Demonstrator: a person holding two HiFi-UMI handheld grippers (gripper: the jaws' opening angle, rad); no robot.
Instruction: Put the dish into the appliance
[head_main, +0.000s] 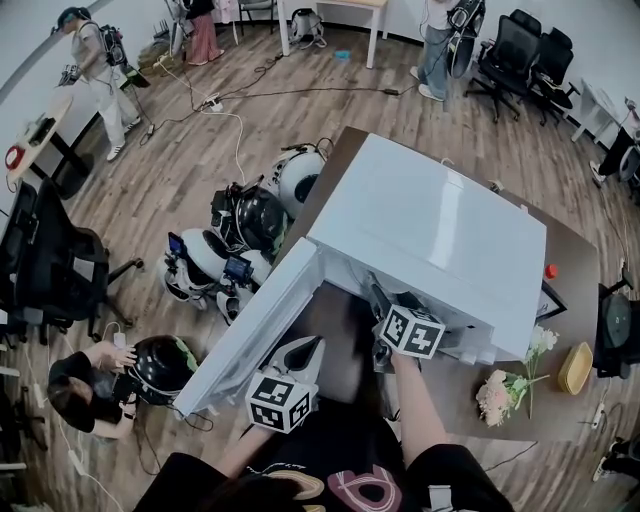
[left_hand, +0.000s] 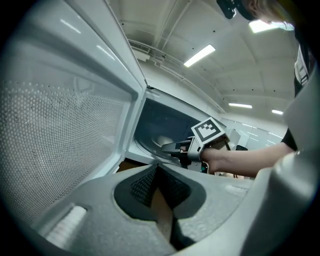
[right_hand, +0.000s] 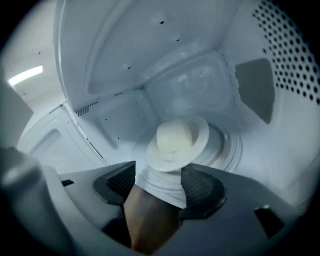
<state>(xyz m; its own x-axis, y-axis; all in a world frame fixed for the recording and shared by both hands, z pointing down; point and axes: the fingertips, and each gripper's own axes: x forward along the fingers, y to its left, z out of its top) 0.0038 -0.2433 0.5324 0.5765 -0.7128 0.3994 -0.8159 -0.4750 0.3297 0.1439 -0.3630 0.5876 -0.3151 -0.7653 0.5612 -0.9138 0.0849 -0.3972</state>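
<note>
Dish: the white dish (right_hand: 177, 142) sits inside the appliance (head_main: 430, 225), on the round turntable (right_hand: 227, 145), with a pale rounded lump of food (right_hand: 173, 136) on it.
Right gripper: your right gripper (right_hand: 160, 172) is reached into the cavity with its jaws spread wide. A white scalloped edge lies between the pads; it looks like the dish's near rim, though that isn't certain. Neither pad seems to press on it.
Left gripper: your left gripper (left_hand: 156, 170) waits outside by the open door (left_hand: 50, 125), tips together and gripping nothing.
Step in hand: judging by the spread jaws and the seated dish, you are letting go and about to back out.
Jaw width: keep the jaws as wide as they are until both pads are clear of the rim.
Line of retreat: draw back straight along the way the jaws point. Don't lift or swing sideways, since the right pad looks close to that white edge.
Dish seat: check that it lies flat and roughly central on the turntable. From here it appears to lean a little toward you.
Risk: a pad catching the rim could drag the dish off the turntable or tip the food.
Door: leave it alone until your right gripper is fully out of the opening.
</note>
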